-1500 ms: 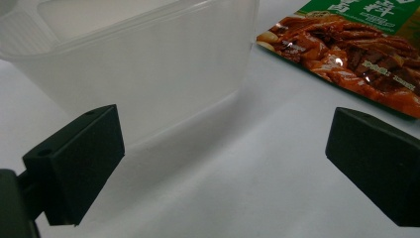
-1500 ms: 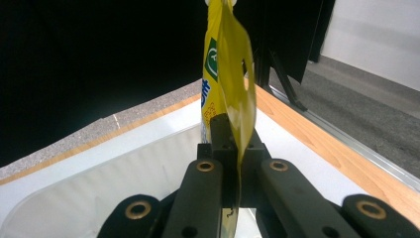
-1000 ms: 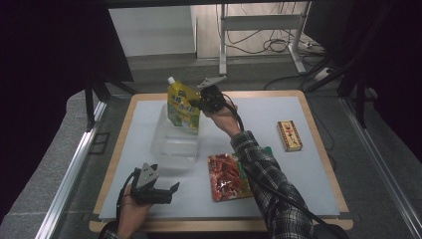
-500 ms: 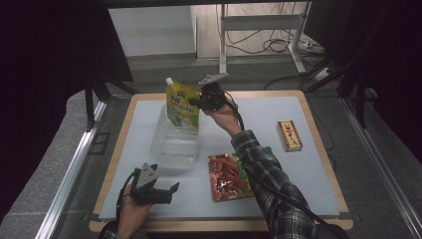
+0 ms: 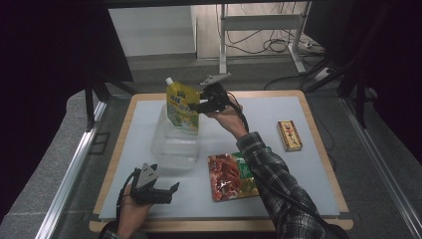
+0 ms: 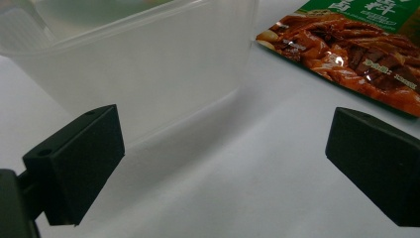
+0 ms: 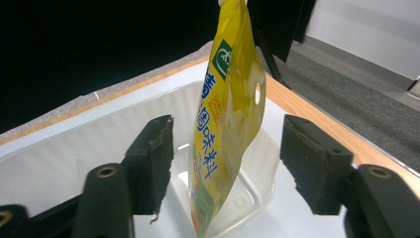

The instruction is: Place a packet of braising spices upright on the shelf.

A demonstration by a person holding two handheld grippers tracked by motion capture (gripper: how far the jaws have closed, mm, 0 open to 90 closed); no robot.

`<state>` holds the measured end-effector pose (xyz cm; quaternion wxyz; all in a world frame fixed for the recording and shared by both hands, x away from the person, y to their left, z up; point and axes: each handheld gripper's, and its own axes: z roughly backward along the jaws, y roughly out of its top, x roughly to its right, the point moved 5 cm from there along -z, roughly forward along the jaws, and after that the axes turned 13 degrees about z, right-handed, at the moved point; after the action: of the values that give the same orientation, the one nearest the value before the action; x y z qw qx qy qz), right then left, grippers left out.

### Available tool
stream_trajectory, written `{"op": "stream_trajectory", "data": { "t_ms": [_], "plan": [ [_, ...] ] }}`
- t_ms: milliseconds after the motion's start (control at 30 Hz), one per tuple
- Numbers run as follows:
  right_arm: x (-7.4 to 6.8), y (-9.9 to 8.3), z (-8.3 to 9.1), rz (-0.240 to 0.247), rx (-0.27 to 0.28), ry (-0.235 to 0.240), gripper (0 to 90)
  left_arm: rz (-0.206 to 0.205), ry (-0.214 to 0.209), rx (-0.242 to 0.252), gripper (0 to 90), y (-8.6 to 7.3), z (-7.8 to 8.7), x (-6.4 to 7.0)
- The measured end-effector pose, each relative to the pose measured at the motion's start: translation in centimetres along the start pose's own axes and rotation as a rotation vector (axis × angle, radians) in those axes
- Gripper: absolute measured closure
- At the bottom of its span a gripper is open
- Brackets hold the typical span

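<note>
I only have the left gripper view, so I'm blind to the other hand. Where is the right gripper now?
Observer: The right gripper is raised over the far end of the clear container, at a yellow spouted pouch.
Operator: Is it gripping the pouch?
Observer: No. In the right gripper view its jaws stand apart, with the pouch upright between them and a gap on each side.
Operator: Anything else on the table besides the snack packet I see?
Observer: A small yellow and red box lies flat near the table's right edge, apart from everything else.
</note>
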<state>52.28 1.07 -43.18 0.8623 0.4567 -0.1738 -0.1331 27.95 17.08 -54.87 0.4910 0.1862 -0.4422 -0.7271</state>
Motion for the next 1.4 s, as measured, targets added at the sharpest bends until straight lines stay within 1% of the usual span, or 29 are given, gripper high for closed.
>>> {"op": "stream_trajectory", "data": {
  "t_ms": [100, 300, 333, 433, 700, 800, 900, 1033, 1100, 1200, 1400],
  "plan": [
    [-0.1, -0.1, 0.4, 0.002, -0.003, 0.001, 31.3, -0.001, 0.000, 0.000, 1.2, 0.0, 0.0, 0.0],
    [-0.2, -0.3, 0.9, 0.003, -0.014, 0.001, 28.4, 0.000, 0.003, 0.002, 1.2, 0.0, 0.0, 0.0],
    [-0.3, -0.3, 1.2, 0.015, -0.018, -0.003, 27.8, 0.001, 0.003, 0.001, 1.2, 0.0, 0.0, 0.0],
    [-0.4, -0.4, 1.5, 0.024, -0.020, -0.005, 26.8, 0.003, 0.003, 0.004, 1.2, 0.0, 0.0, 0.0],
    [-0.9, -0.8, 3.2, 0.037, -0.028, 0.004, 21.3, -0.005, 0.005, 0.003, 1.2, 0.0, 0.0, 0.1],
    [-0.9, -1.2, 3.8, 0.044, -0.025, 0.010, 18.5, -0.007, 0.006, 0.002, 1.2, 0.0, 0.0, 0.1],
    [-1.1, -1.7, 4.3, 0.044, -0.037, 0.020, 15.4, -0.008, 0.006, 0.002, 1.2, 0.0, 0.0, 0.1],
    [-1.2, -2.4, 5.0, 0.040, -0.038, 0.047, 11.6, -0.009, 0.006, 0.003, 1.2, 0.0, 0.0, 0.1],
    [-1.2, -2.7, 5.4, 0.031, -0.034, 0.060, 10.3, -0.009, 0.007, 0.002, 1.2, 0.0, 0.0, 0.1],
    [-1.3, -3.2, 5.9, 0.028, -0.042, 0.060, 7.6, -0.010, 0.007, 0.002, 1.2, 0.0, 0.0, 0.1],
    [-1.8, -4.2, 6.8, 0.032, -0.047, 0.060, 5.7, -0.010, 0.007, 0.002, 1.2, 0.0, 0.0, 0.1]
  ]
}}
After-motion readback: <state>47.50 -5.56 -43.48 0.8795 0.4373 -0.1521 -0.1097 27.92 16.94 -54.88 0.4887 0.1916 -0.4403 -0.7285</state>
